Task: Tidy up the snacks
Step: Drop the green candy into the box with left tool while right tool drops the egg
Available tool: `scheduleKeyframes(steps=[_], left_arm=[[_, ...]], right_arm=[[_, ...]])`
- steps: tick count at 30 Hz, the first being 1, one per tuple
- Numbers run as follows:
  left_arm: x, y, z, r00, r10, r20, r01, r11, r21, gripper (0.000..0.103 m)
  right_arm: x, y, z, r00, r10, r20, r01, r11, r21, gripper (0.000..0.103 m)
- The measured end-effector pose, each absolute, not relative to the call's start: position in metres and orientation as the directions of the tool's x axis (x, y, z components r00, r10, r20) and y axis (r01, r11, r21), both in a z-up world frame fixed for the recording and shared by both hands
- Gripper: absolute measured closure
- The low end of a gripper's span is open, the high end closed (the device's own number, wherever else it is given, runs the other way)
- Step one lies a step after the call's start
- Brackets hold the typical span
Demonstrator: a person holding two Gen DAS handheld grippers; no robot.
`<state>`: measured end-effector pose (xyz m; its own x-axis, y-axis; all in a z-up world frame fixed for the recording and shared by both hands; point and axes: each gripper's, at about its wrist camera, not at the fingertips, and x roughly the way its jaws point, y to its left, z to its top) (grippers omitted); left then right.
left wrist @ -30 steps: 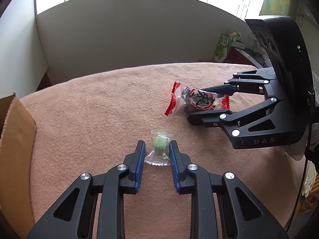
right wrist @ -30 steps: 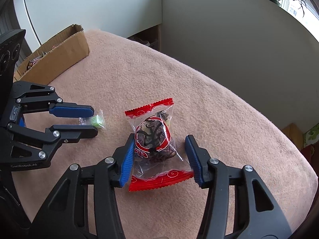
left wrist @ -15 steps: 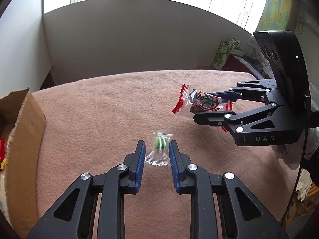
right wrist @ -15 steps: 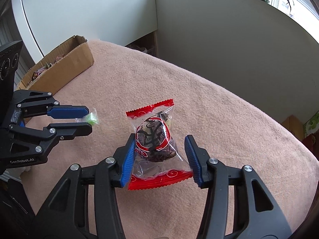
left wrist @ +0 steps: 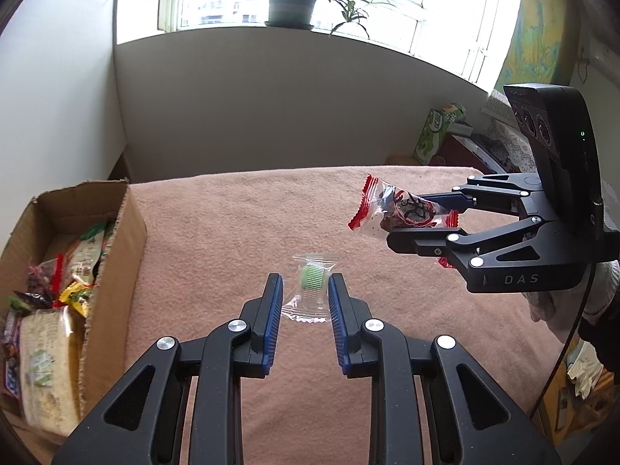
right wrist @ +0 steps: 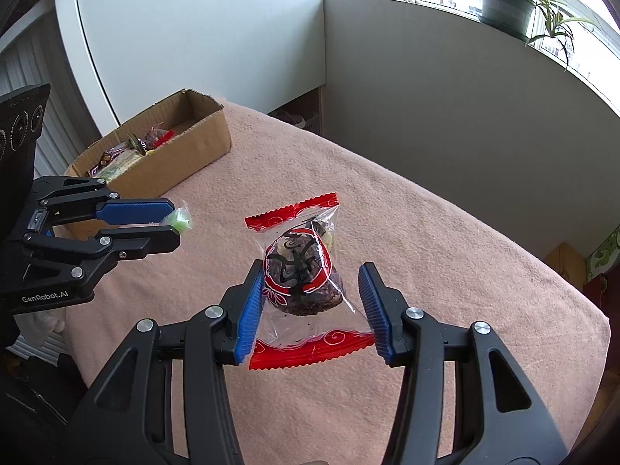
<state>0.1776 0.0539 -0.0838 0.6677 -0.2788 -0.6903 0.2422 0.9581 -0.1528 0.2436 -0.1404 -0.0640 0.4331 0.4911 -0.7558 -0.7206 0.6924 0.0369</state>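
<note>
A: Logging grippers, near first. Left gripper [left wrist: 302, 302] clenched on one clear packet with a green candy [left wrist: 311, 278], lifted off the pink cloth [left wrist: 217, 240].

B: Right gripper [right wrist: 310, 310] grasps one red-ended snack bag [right wrist: 300, 271], also aloft.

A: Far left: one cardboard box [right wrist: 193, 151], several wrapped snacks [left wrist: 46, 310] inside, uncountable.

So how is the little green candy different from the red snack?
The green candy is small, in an all-clear wrapper; the red snack is much bigger, with red ends and a dark lump inside. The left tool holds the green candy, the right tool holds the red snack. Both are sealed snacks lifted off the pink blanket.
</note>
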Motion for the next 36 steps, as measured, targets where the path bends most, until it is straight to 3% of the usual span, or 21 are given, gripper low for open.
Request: scheduleKeyframes(steps=[18,36], left_arm=[[0.144,0.131,-0.057,0.749,-0.176,-0.639,0.114,0.984,-0.137,0.081],[0.141,0.227,-0.065,0.760,-0.020,-0.649,-0.095,0.985,-0.141,0.080]], right_arm=[[0.224,-0.049,-0.033,0.408,0.570,-0.713,-0.785,0.618,0.046,0.052],[0.245,0.065,-0.041,0.321,0.609,-0.726,-0.820,0.562,0.109,0.052]])
